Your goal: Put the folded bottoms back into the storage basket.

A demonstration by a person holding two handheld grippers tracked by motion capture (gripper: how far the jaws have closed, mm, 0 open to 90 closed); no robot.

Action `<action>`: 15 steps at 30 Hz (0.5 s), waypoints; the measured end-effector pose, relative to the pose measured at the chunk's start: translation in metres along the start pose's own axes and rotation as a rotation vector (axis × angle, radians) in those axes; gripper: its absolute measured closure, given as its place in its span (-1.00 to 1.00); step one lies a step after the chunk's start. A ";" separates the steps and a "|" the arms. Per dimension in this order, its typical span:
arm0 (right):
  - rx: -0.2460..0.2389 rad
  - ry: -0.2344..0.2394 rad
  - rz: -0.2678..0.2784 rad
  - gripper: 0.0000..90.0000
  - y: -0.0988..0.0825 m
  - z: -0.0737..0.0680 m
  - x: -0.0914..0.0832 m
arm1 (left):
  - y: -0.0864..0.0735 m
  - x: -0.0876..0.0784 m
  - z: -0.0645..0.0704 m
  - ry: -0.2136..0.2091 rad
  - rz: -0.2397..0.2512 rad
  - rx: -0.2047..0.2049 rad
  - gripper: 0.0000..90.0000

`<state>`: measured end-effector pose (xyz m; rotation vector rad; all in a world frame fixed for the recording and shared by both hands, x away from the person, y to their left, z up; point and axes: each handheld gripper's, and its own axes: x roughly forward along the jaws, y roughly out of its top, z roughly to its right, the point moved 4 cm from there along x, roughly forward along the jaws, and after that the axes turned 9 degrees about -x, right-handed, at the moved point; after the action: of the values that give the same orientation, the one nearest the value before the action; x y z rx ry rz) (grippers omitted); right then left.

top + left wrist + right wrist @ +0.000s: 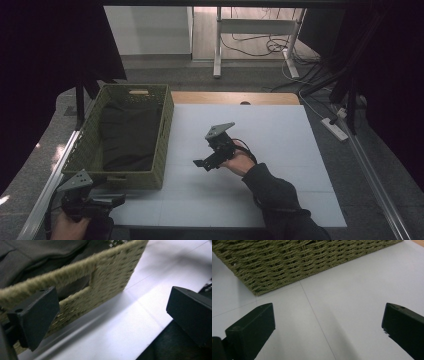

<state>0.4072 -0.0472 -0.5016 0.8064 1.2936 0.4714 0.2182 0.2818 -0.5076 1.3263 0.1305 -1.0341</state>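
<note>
Careful: both your grippers, left gripper (117, 200) and right gripper (200, 163), have fingers wide apart and empty. The woven basket (162, 145) with dark cloth (130, 132) sits on the counter (280, 150); your left fingers could snag its handle slot.

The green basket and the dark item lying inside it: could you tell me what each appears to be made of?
The basket looks woven from twisted olive-green cord or paper rope, matte; the right gripper view shows the braided strands plainly. The dark item looks like soft black fabric, matte, since it lies in folds and creases; its exact fibre cannot be told.
</note>
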 end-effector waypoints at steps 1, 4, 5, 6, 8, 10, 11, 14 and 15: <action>-0.002 -0.001 -0.001 -1.00 -0.001 0.000 -0.001 | -0.002 0.001 -0.001 0.005 -0.005 0.000 -1.00; -0.003 -0.002 0.001 -1.00 -0.002 -0.001 -0.004 | -0.004 0.004 -0.004 -0.003 -0.003 -0.008 -1.00; 0.002 -0.002 0.001 -1.00 -0.002 -0.002 -0.005 | -0.005 0.004 -0.005 -0.003 -0.001 -0.008 -1.00; -0.003 -0.006 0.003 -1.00 -0.003 -0.001 -0.006 | -0.005 0.005 -0.006 -0.003 0.006 -0.007 -1.00; -0.003 -0.007 0.005 -1.00 -0.004 -0.001 -0.008 | -0.006 0.006 -0.008 0.002 0.017 -0.005 -1.00; 0.001 -0.011 0.007 -1.00 -0.005 -0.001 -0.011 | -0.008 0.007 -0.010 0.010 0.014 0.000 -1.00; 0.003 -0.016 0.006 -1.00 -0.006 0.000 -0.012 | -0.009 0.008 -0.011 0.021 0.011 0.002 -1.00; 0.013 -0.020 0.015 -1.00 -0.008 0.000 -0.017 | -0.011 0.010 -0.015 0.046 0.013 0.002 -1.00; 0.013 -0.022 0.018 -1.00 -0.009 0.001 -0.019 | -0.010 0.010 -0.015 0.039 0.016 -0.005 -1.00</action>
<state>0.4023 -0.0665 -0.4961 0.8321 1.2713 0.4675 0.2240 0.2904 -0.5260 1.3412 0.1516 -0.9938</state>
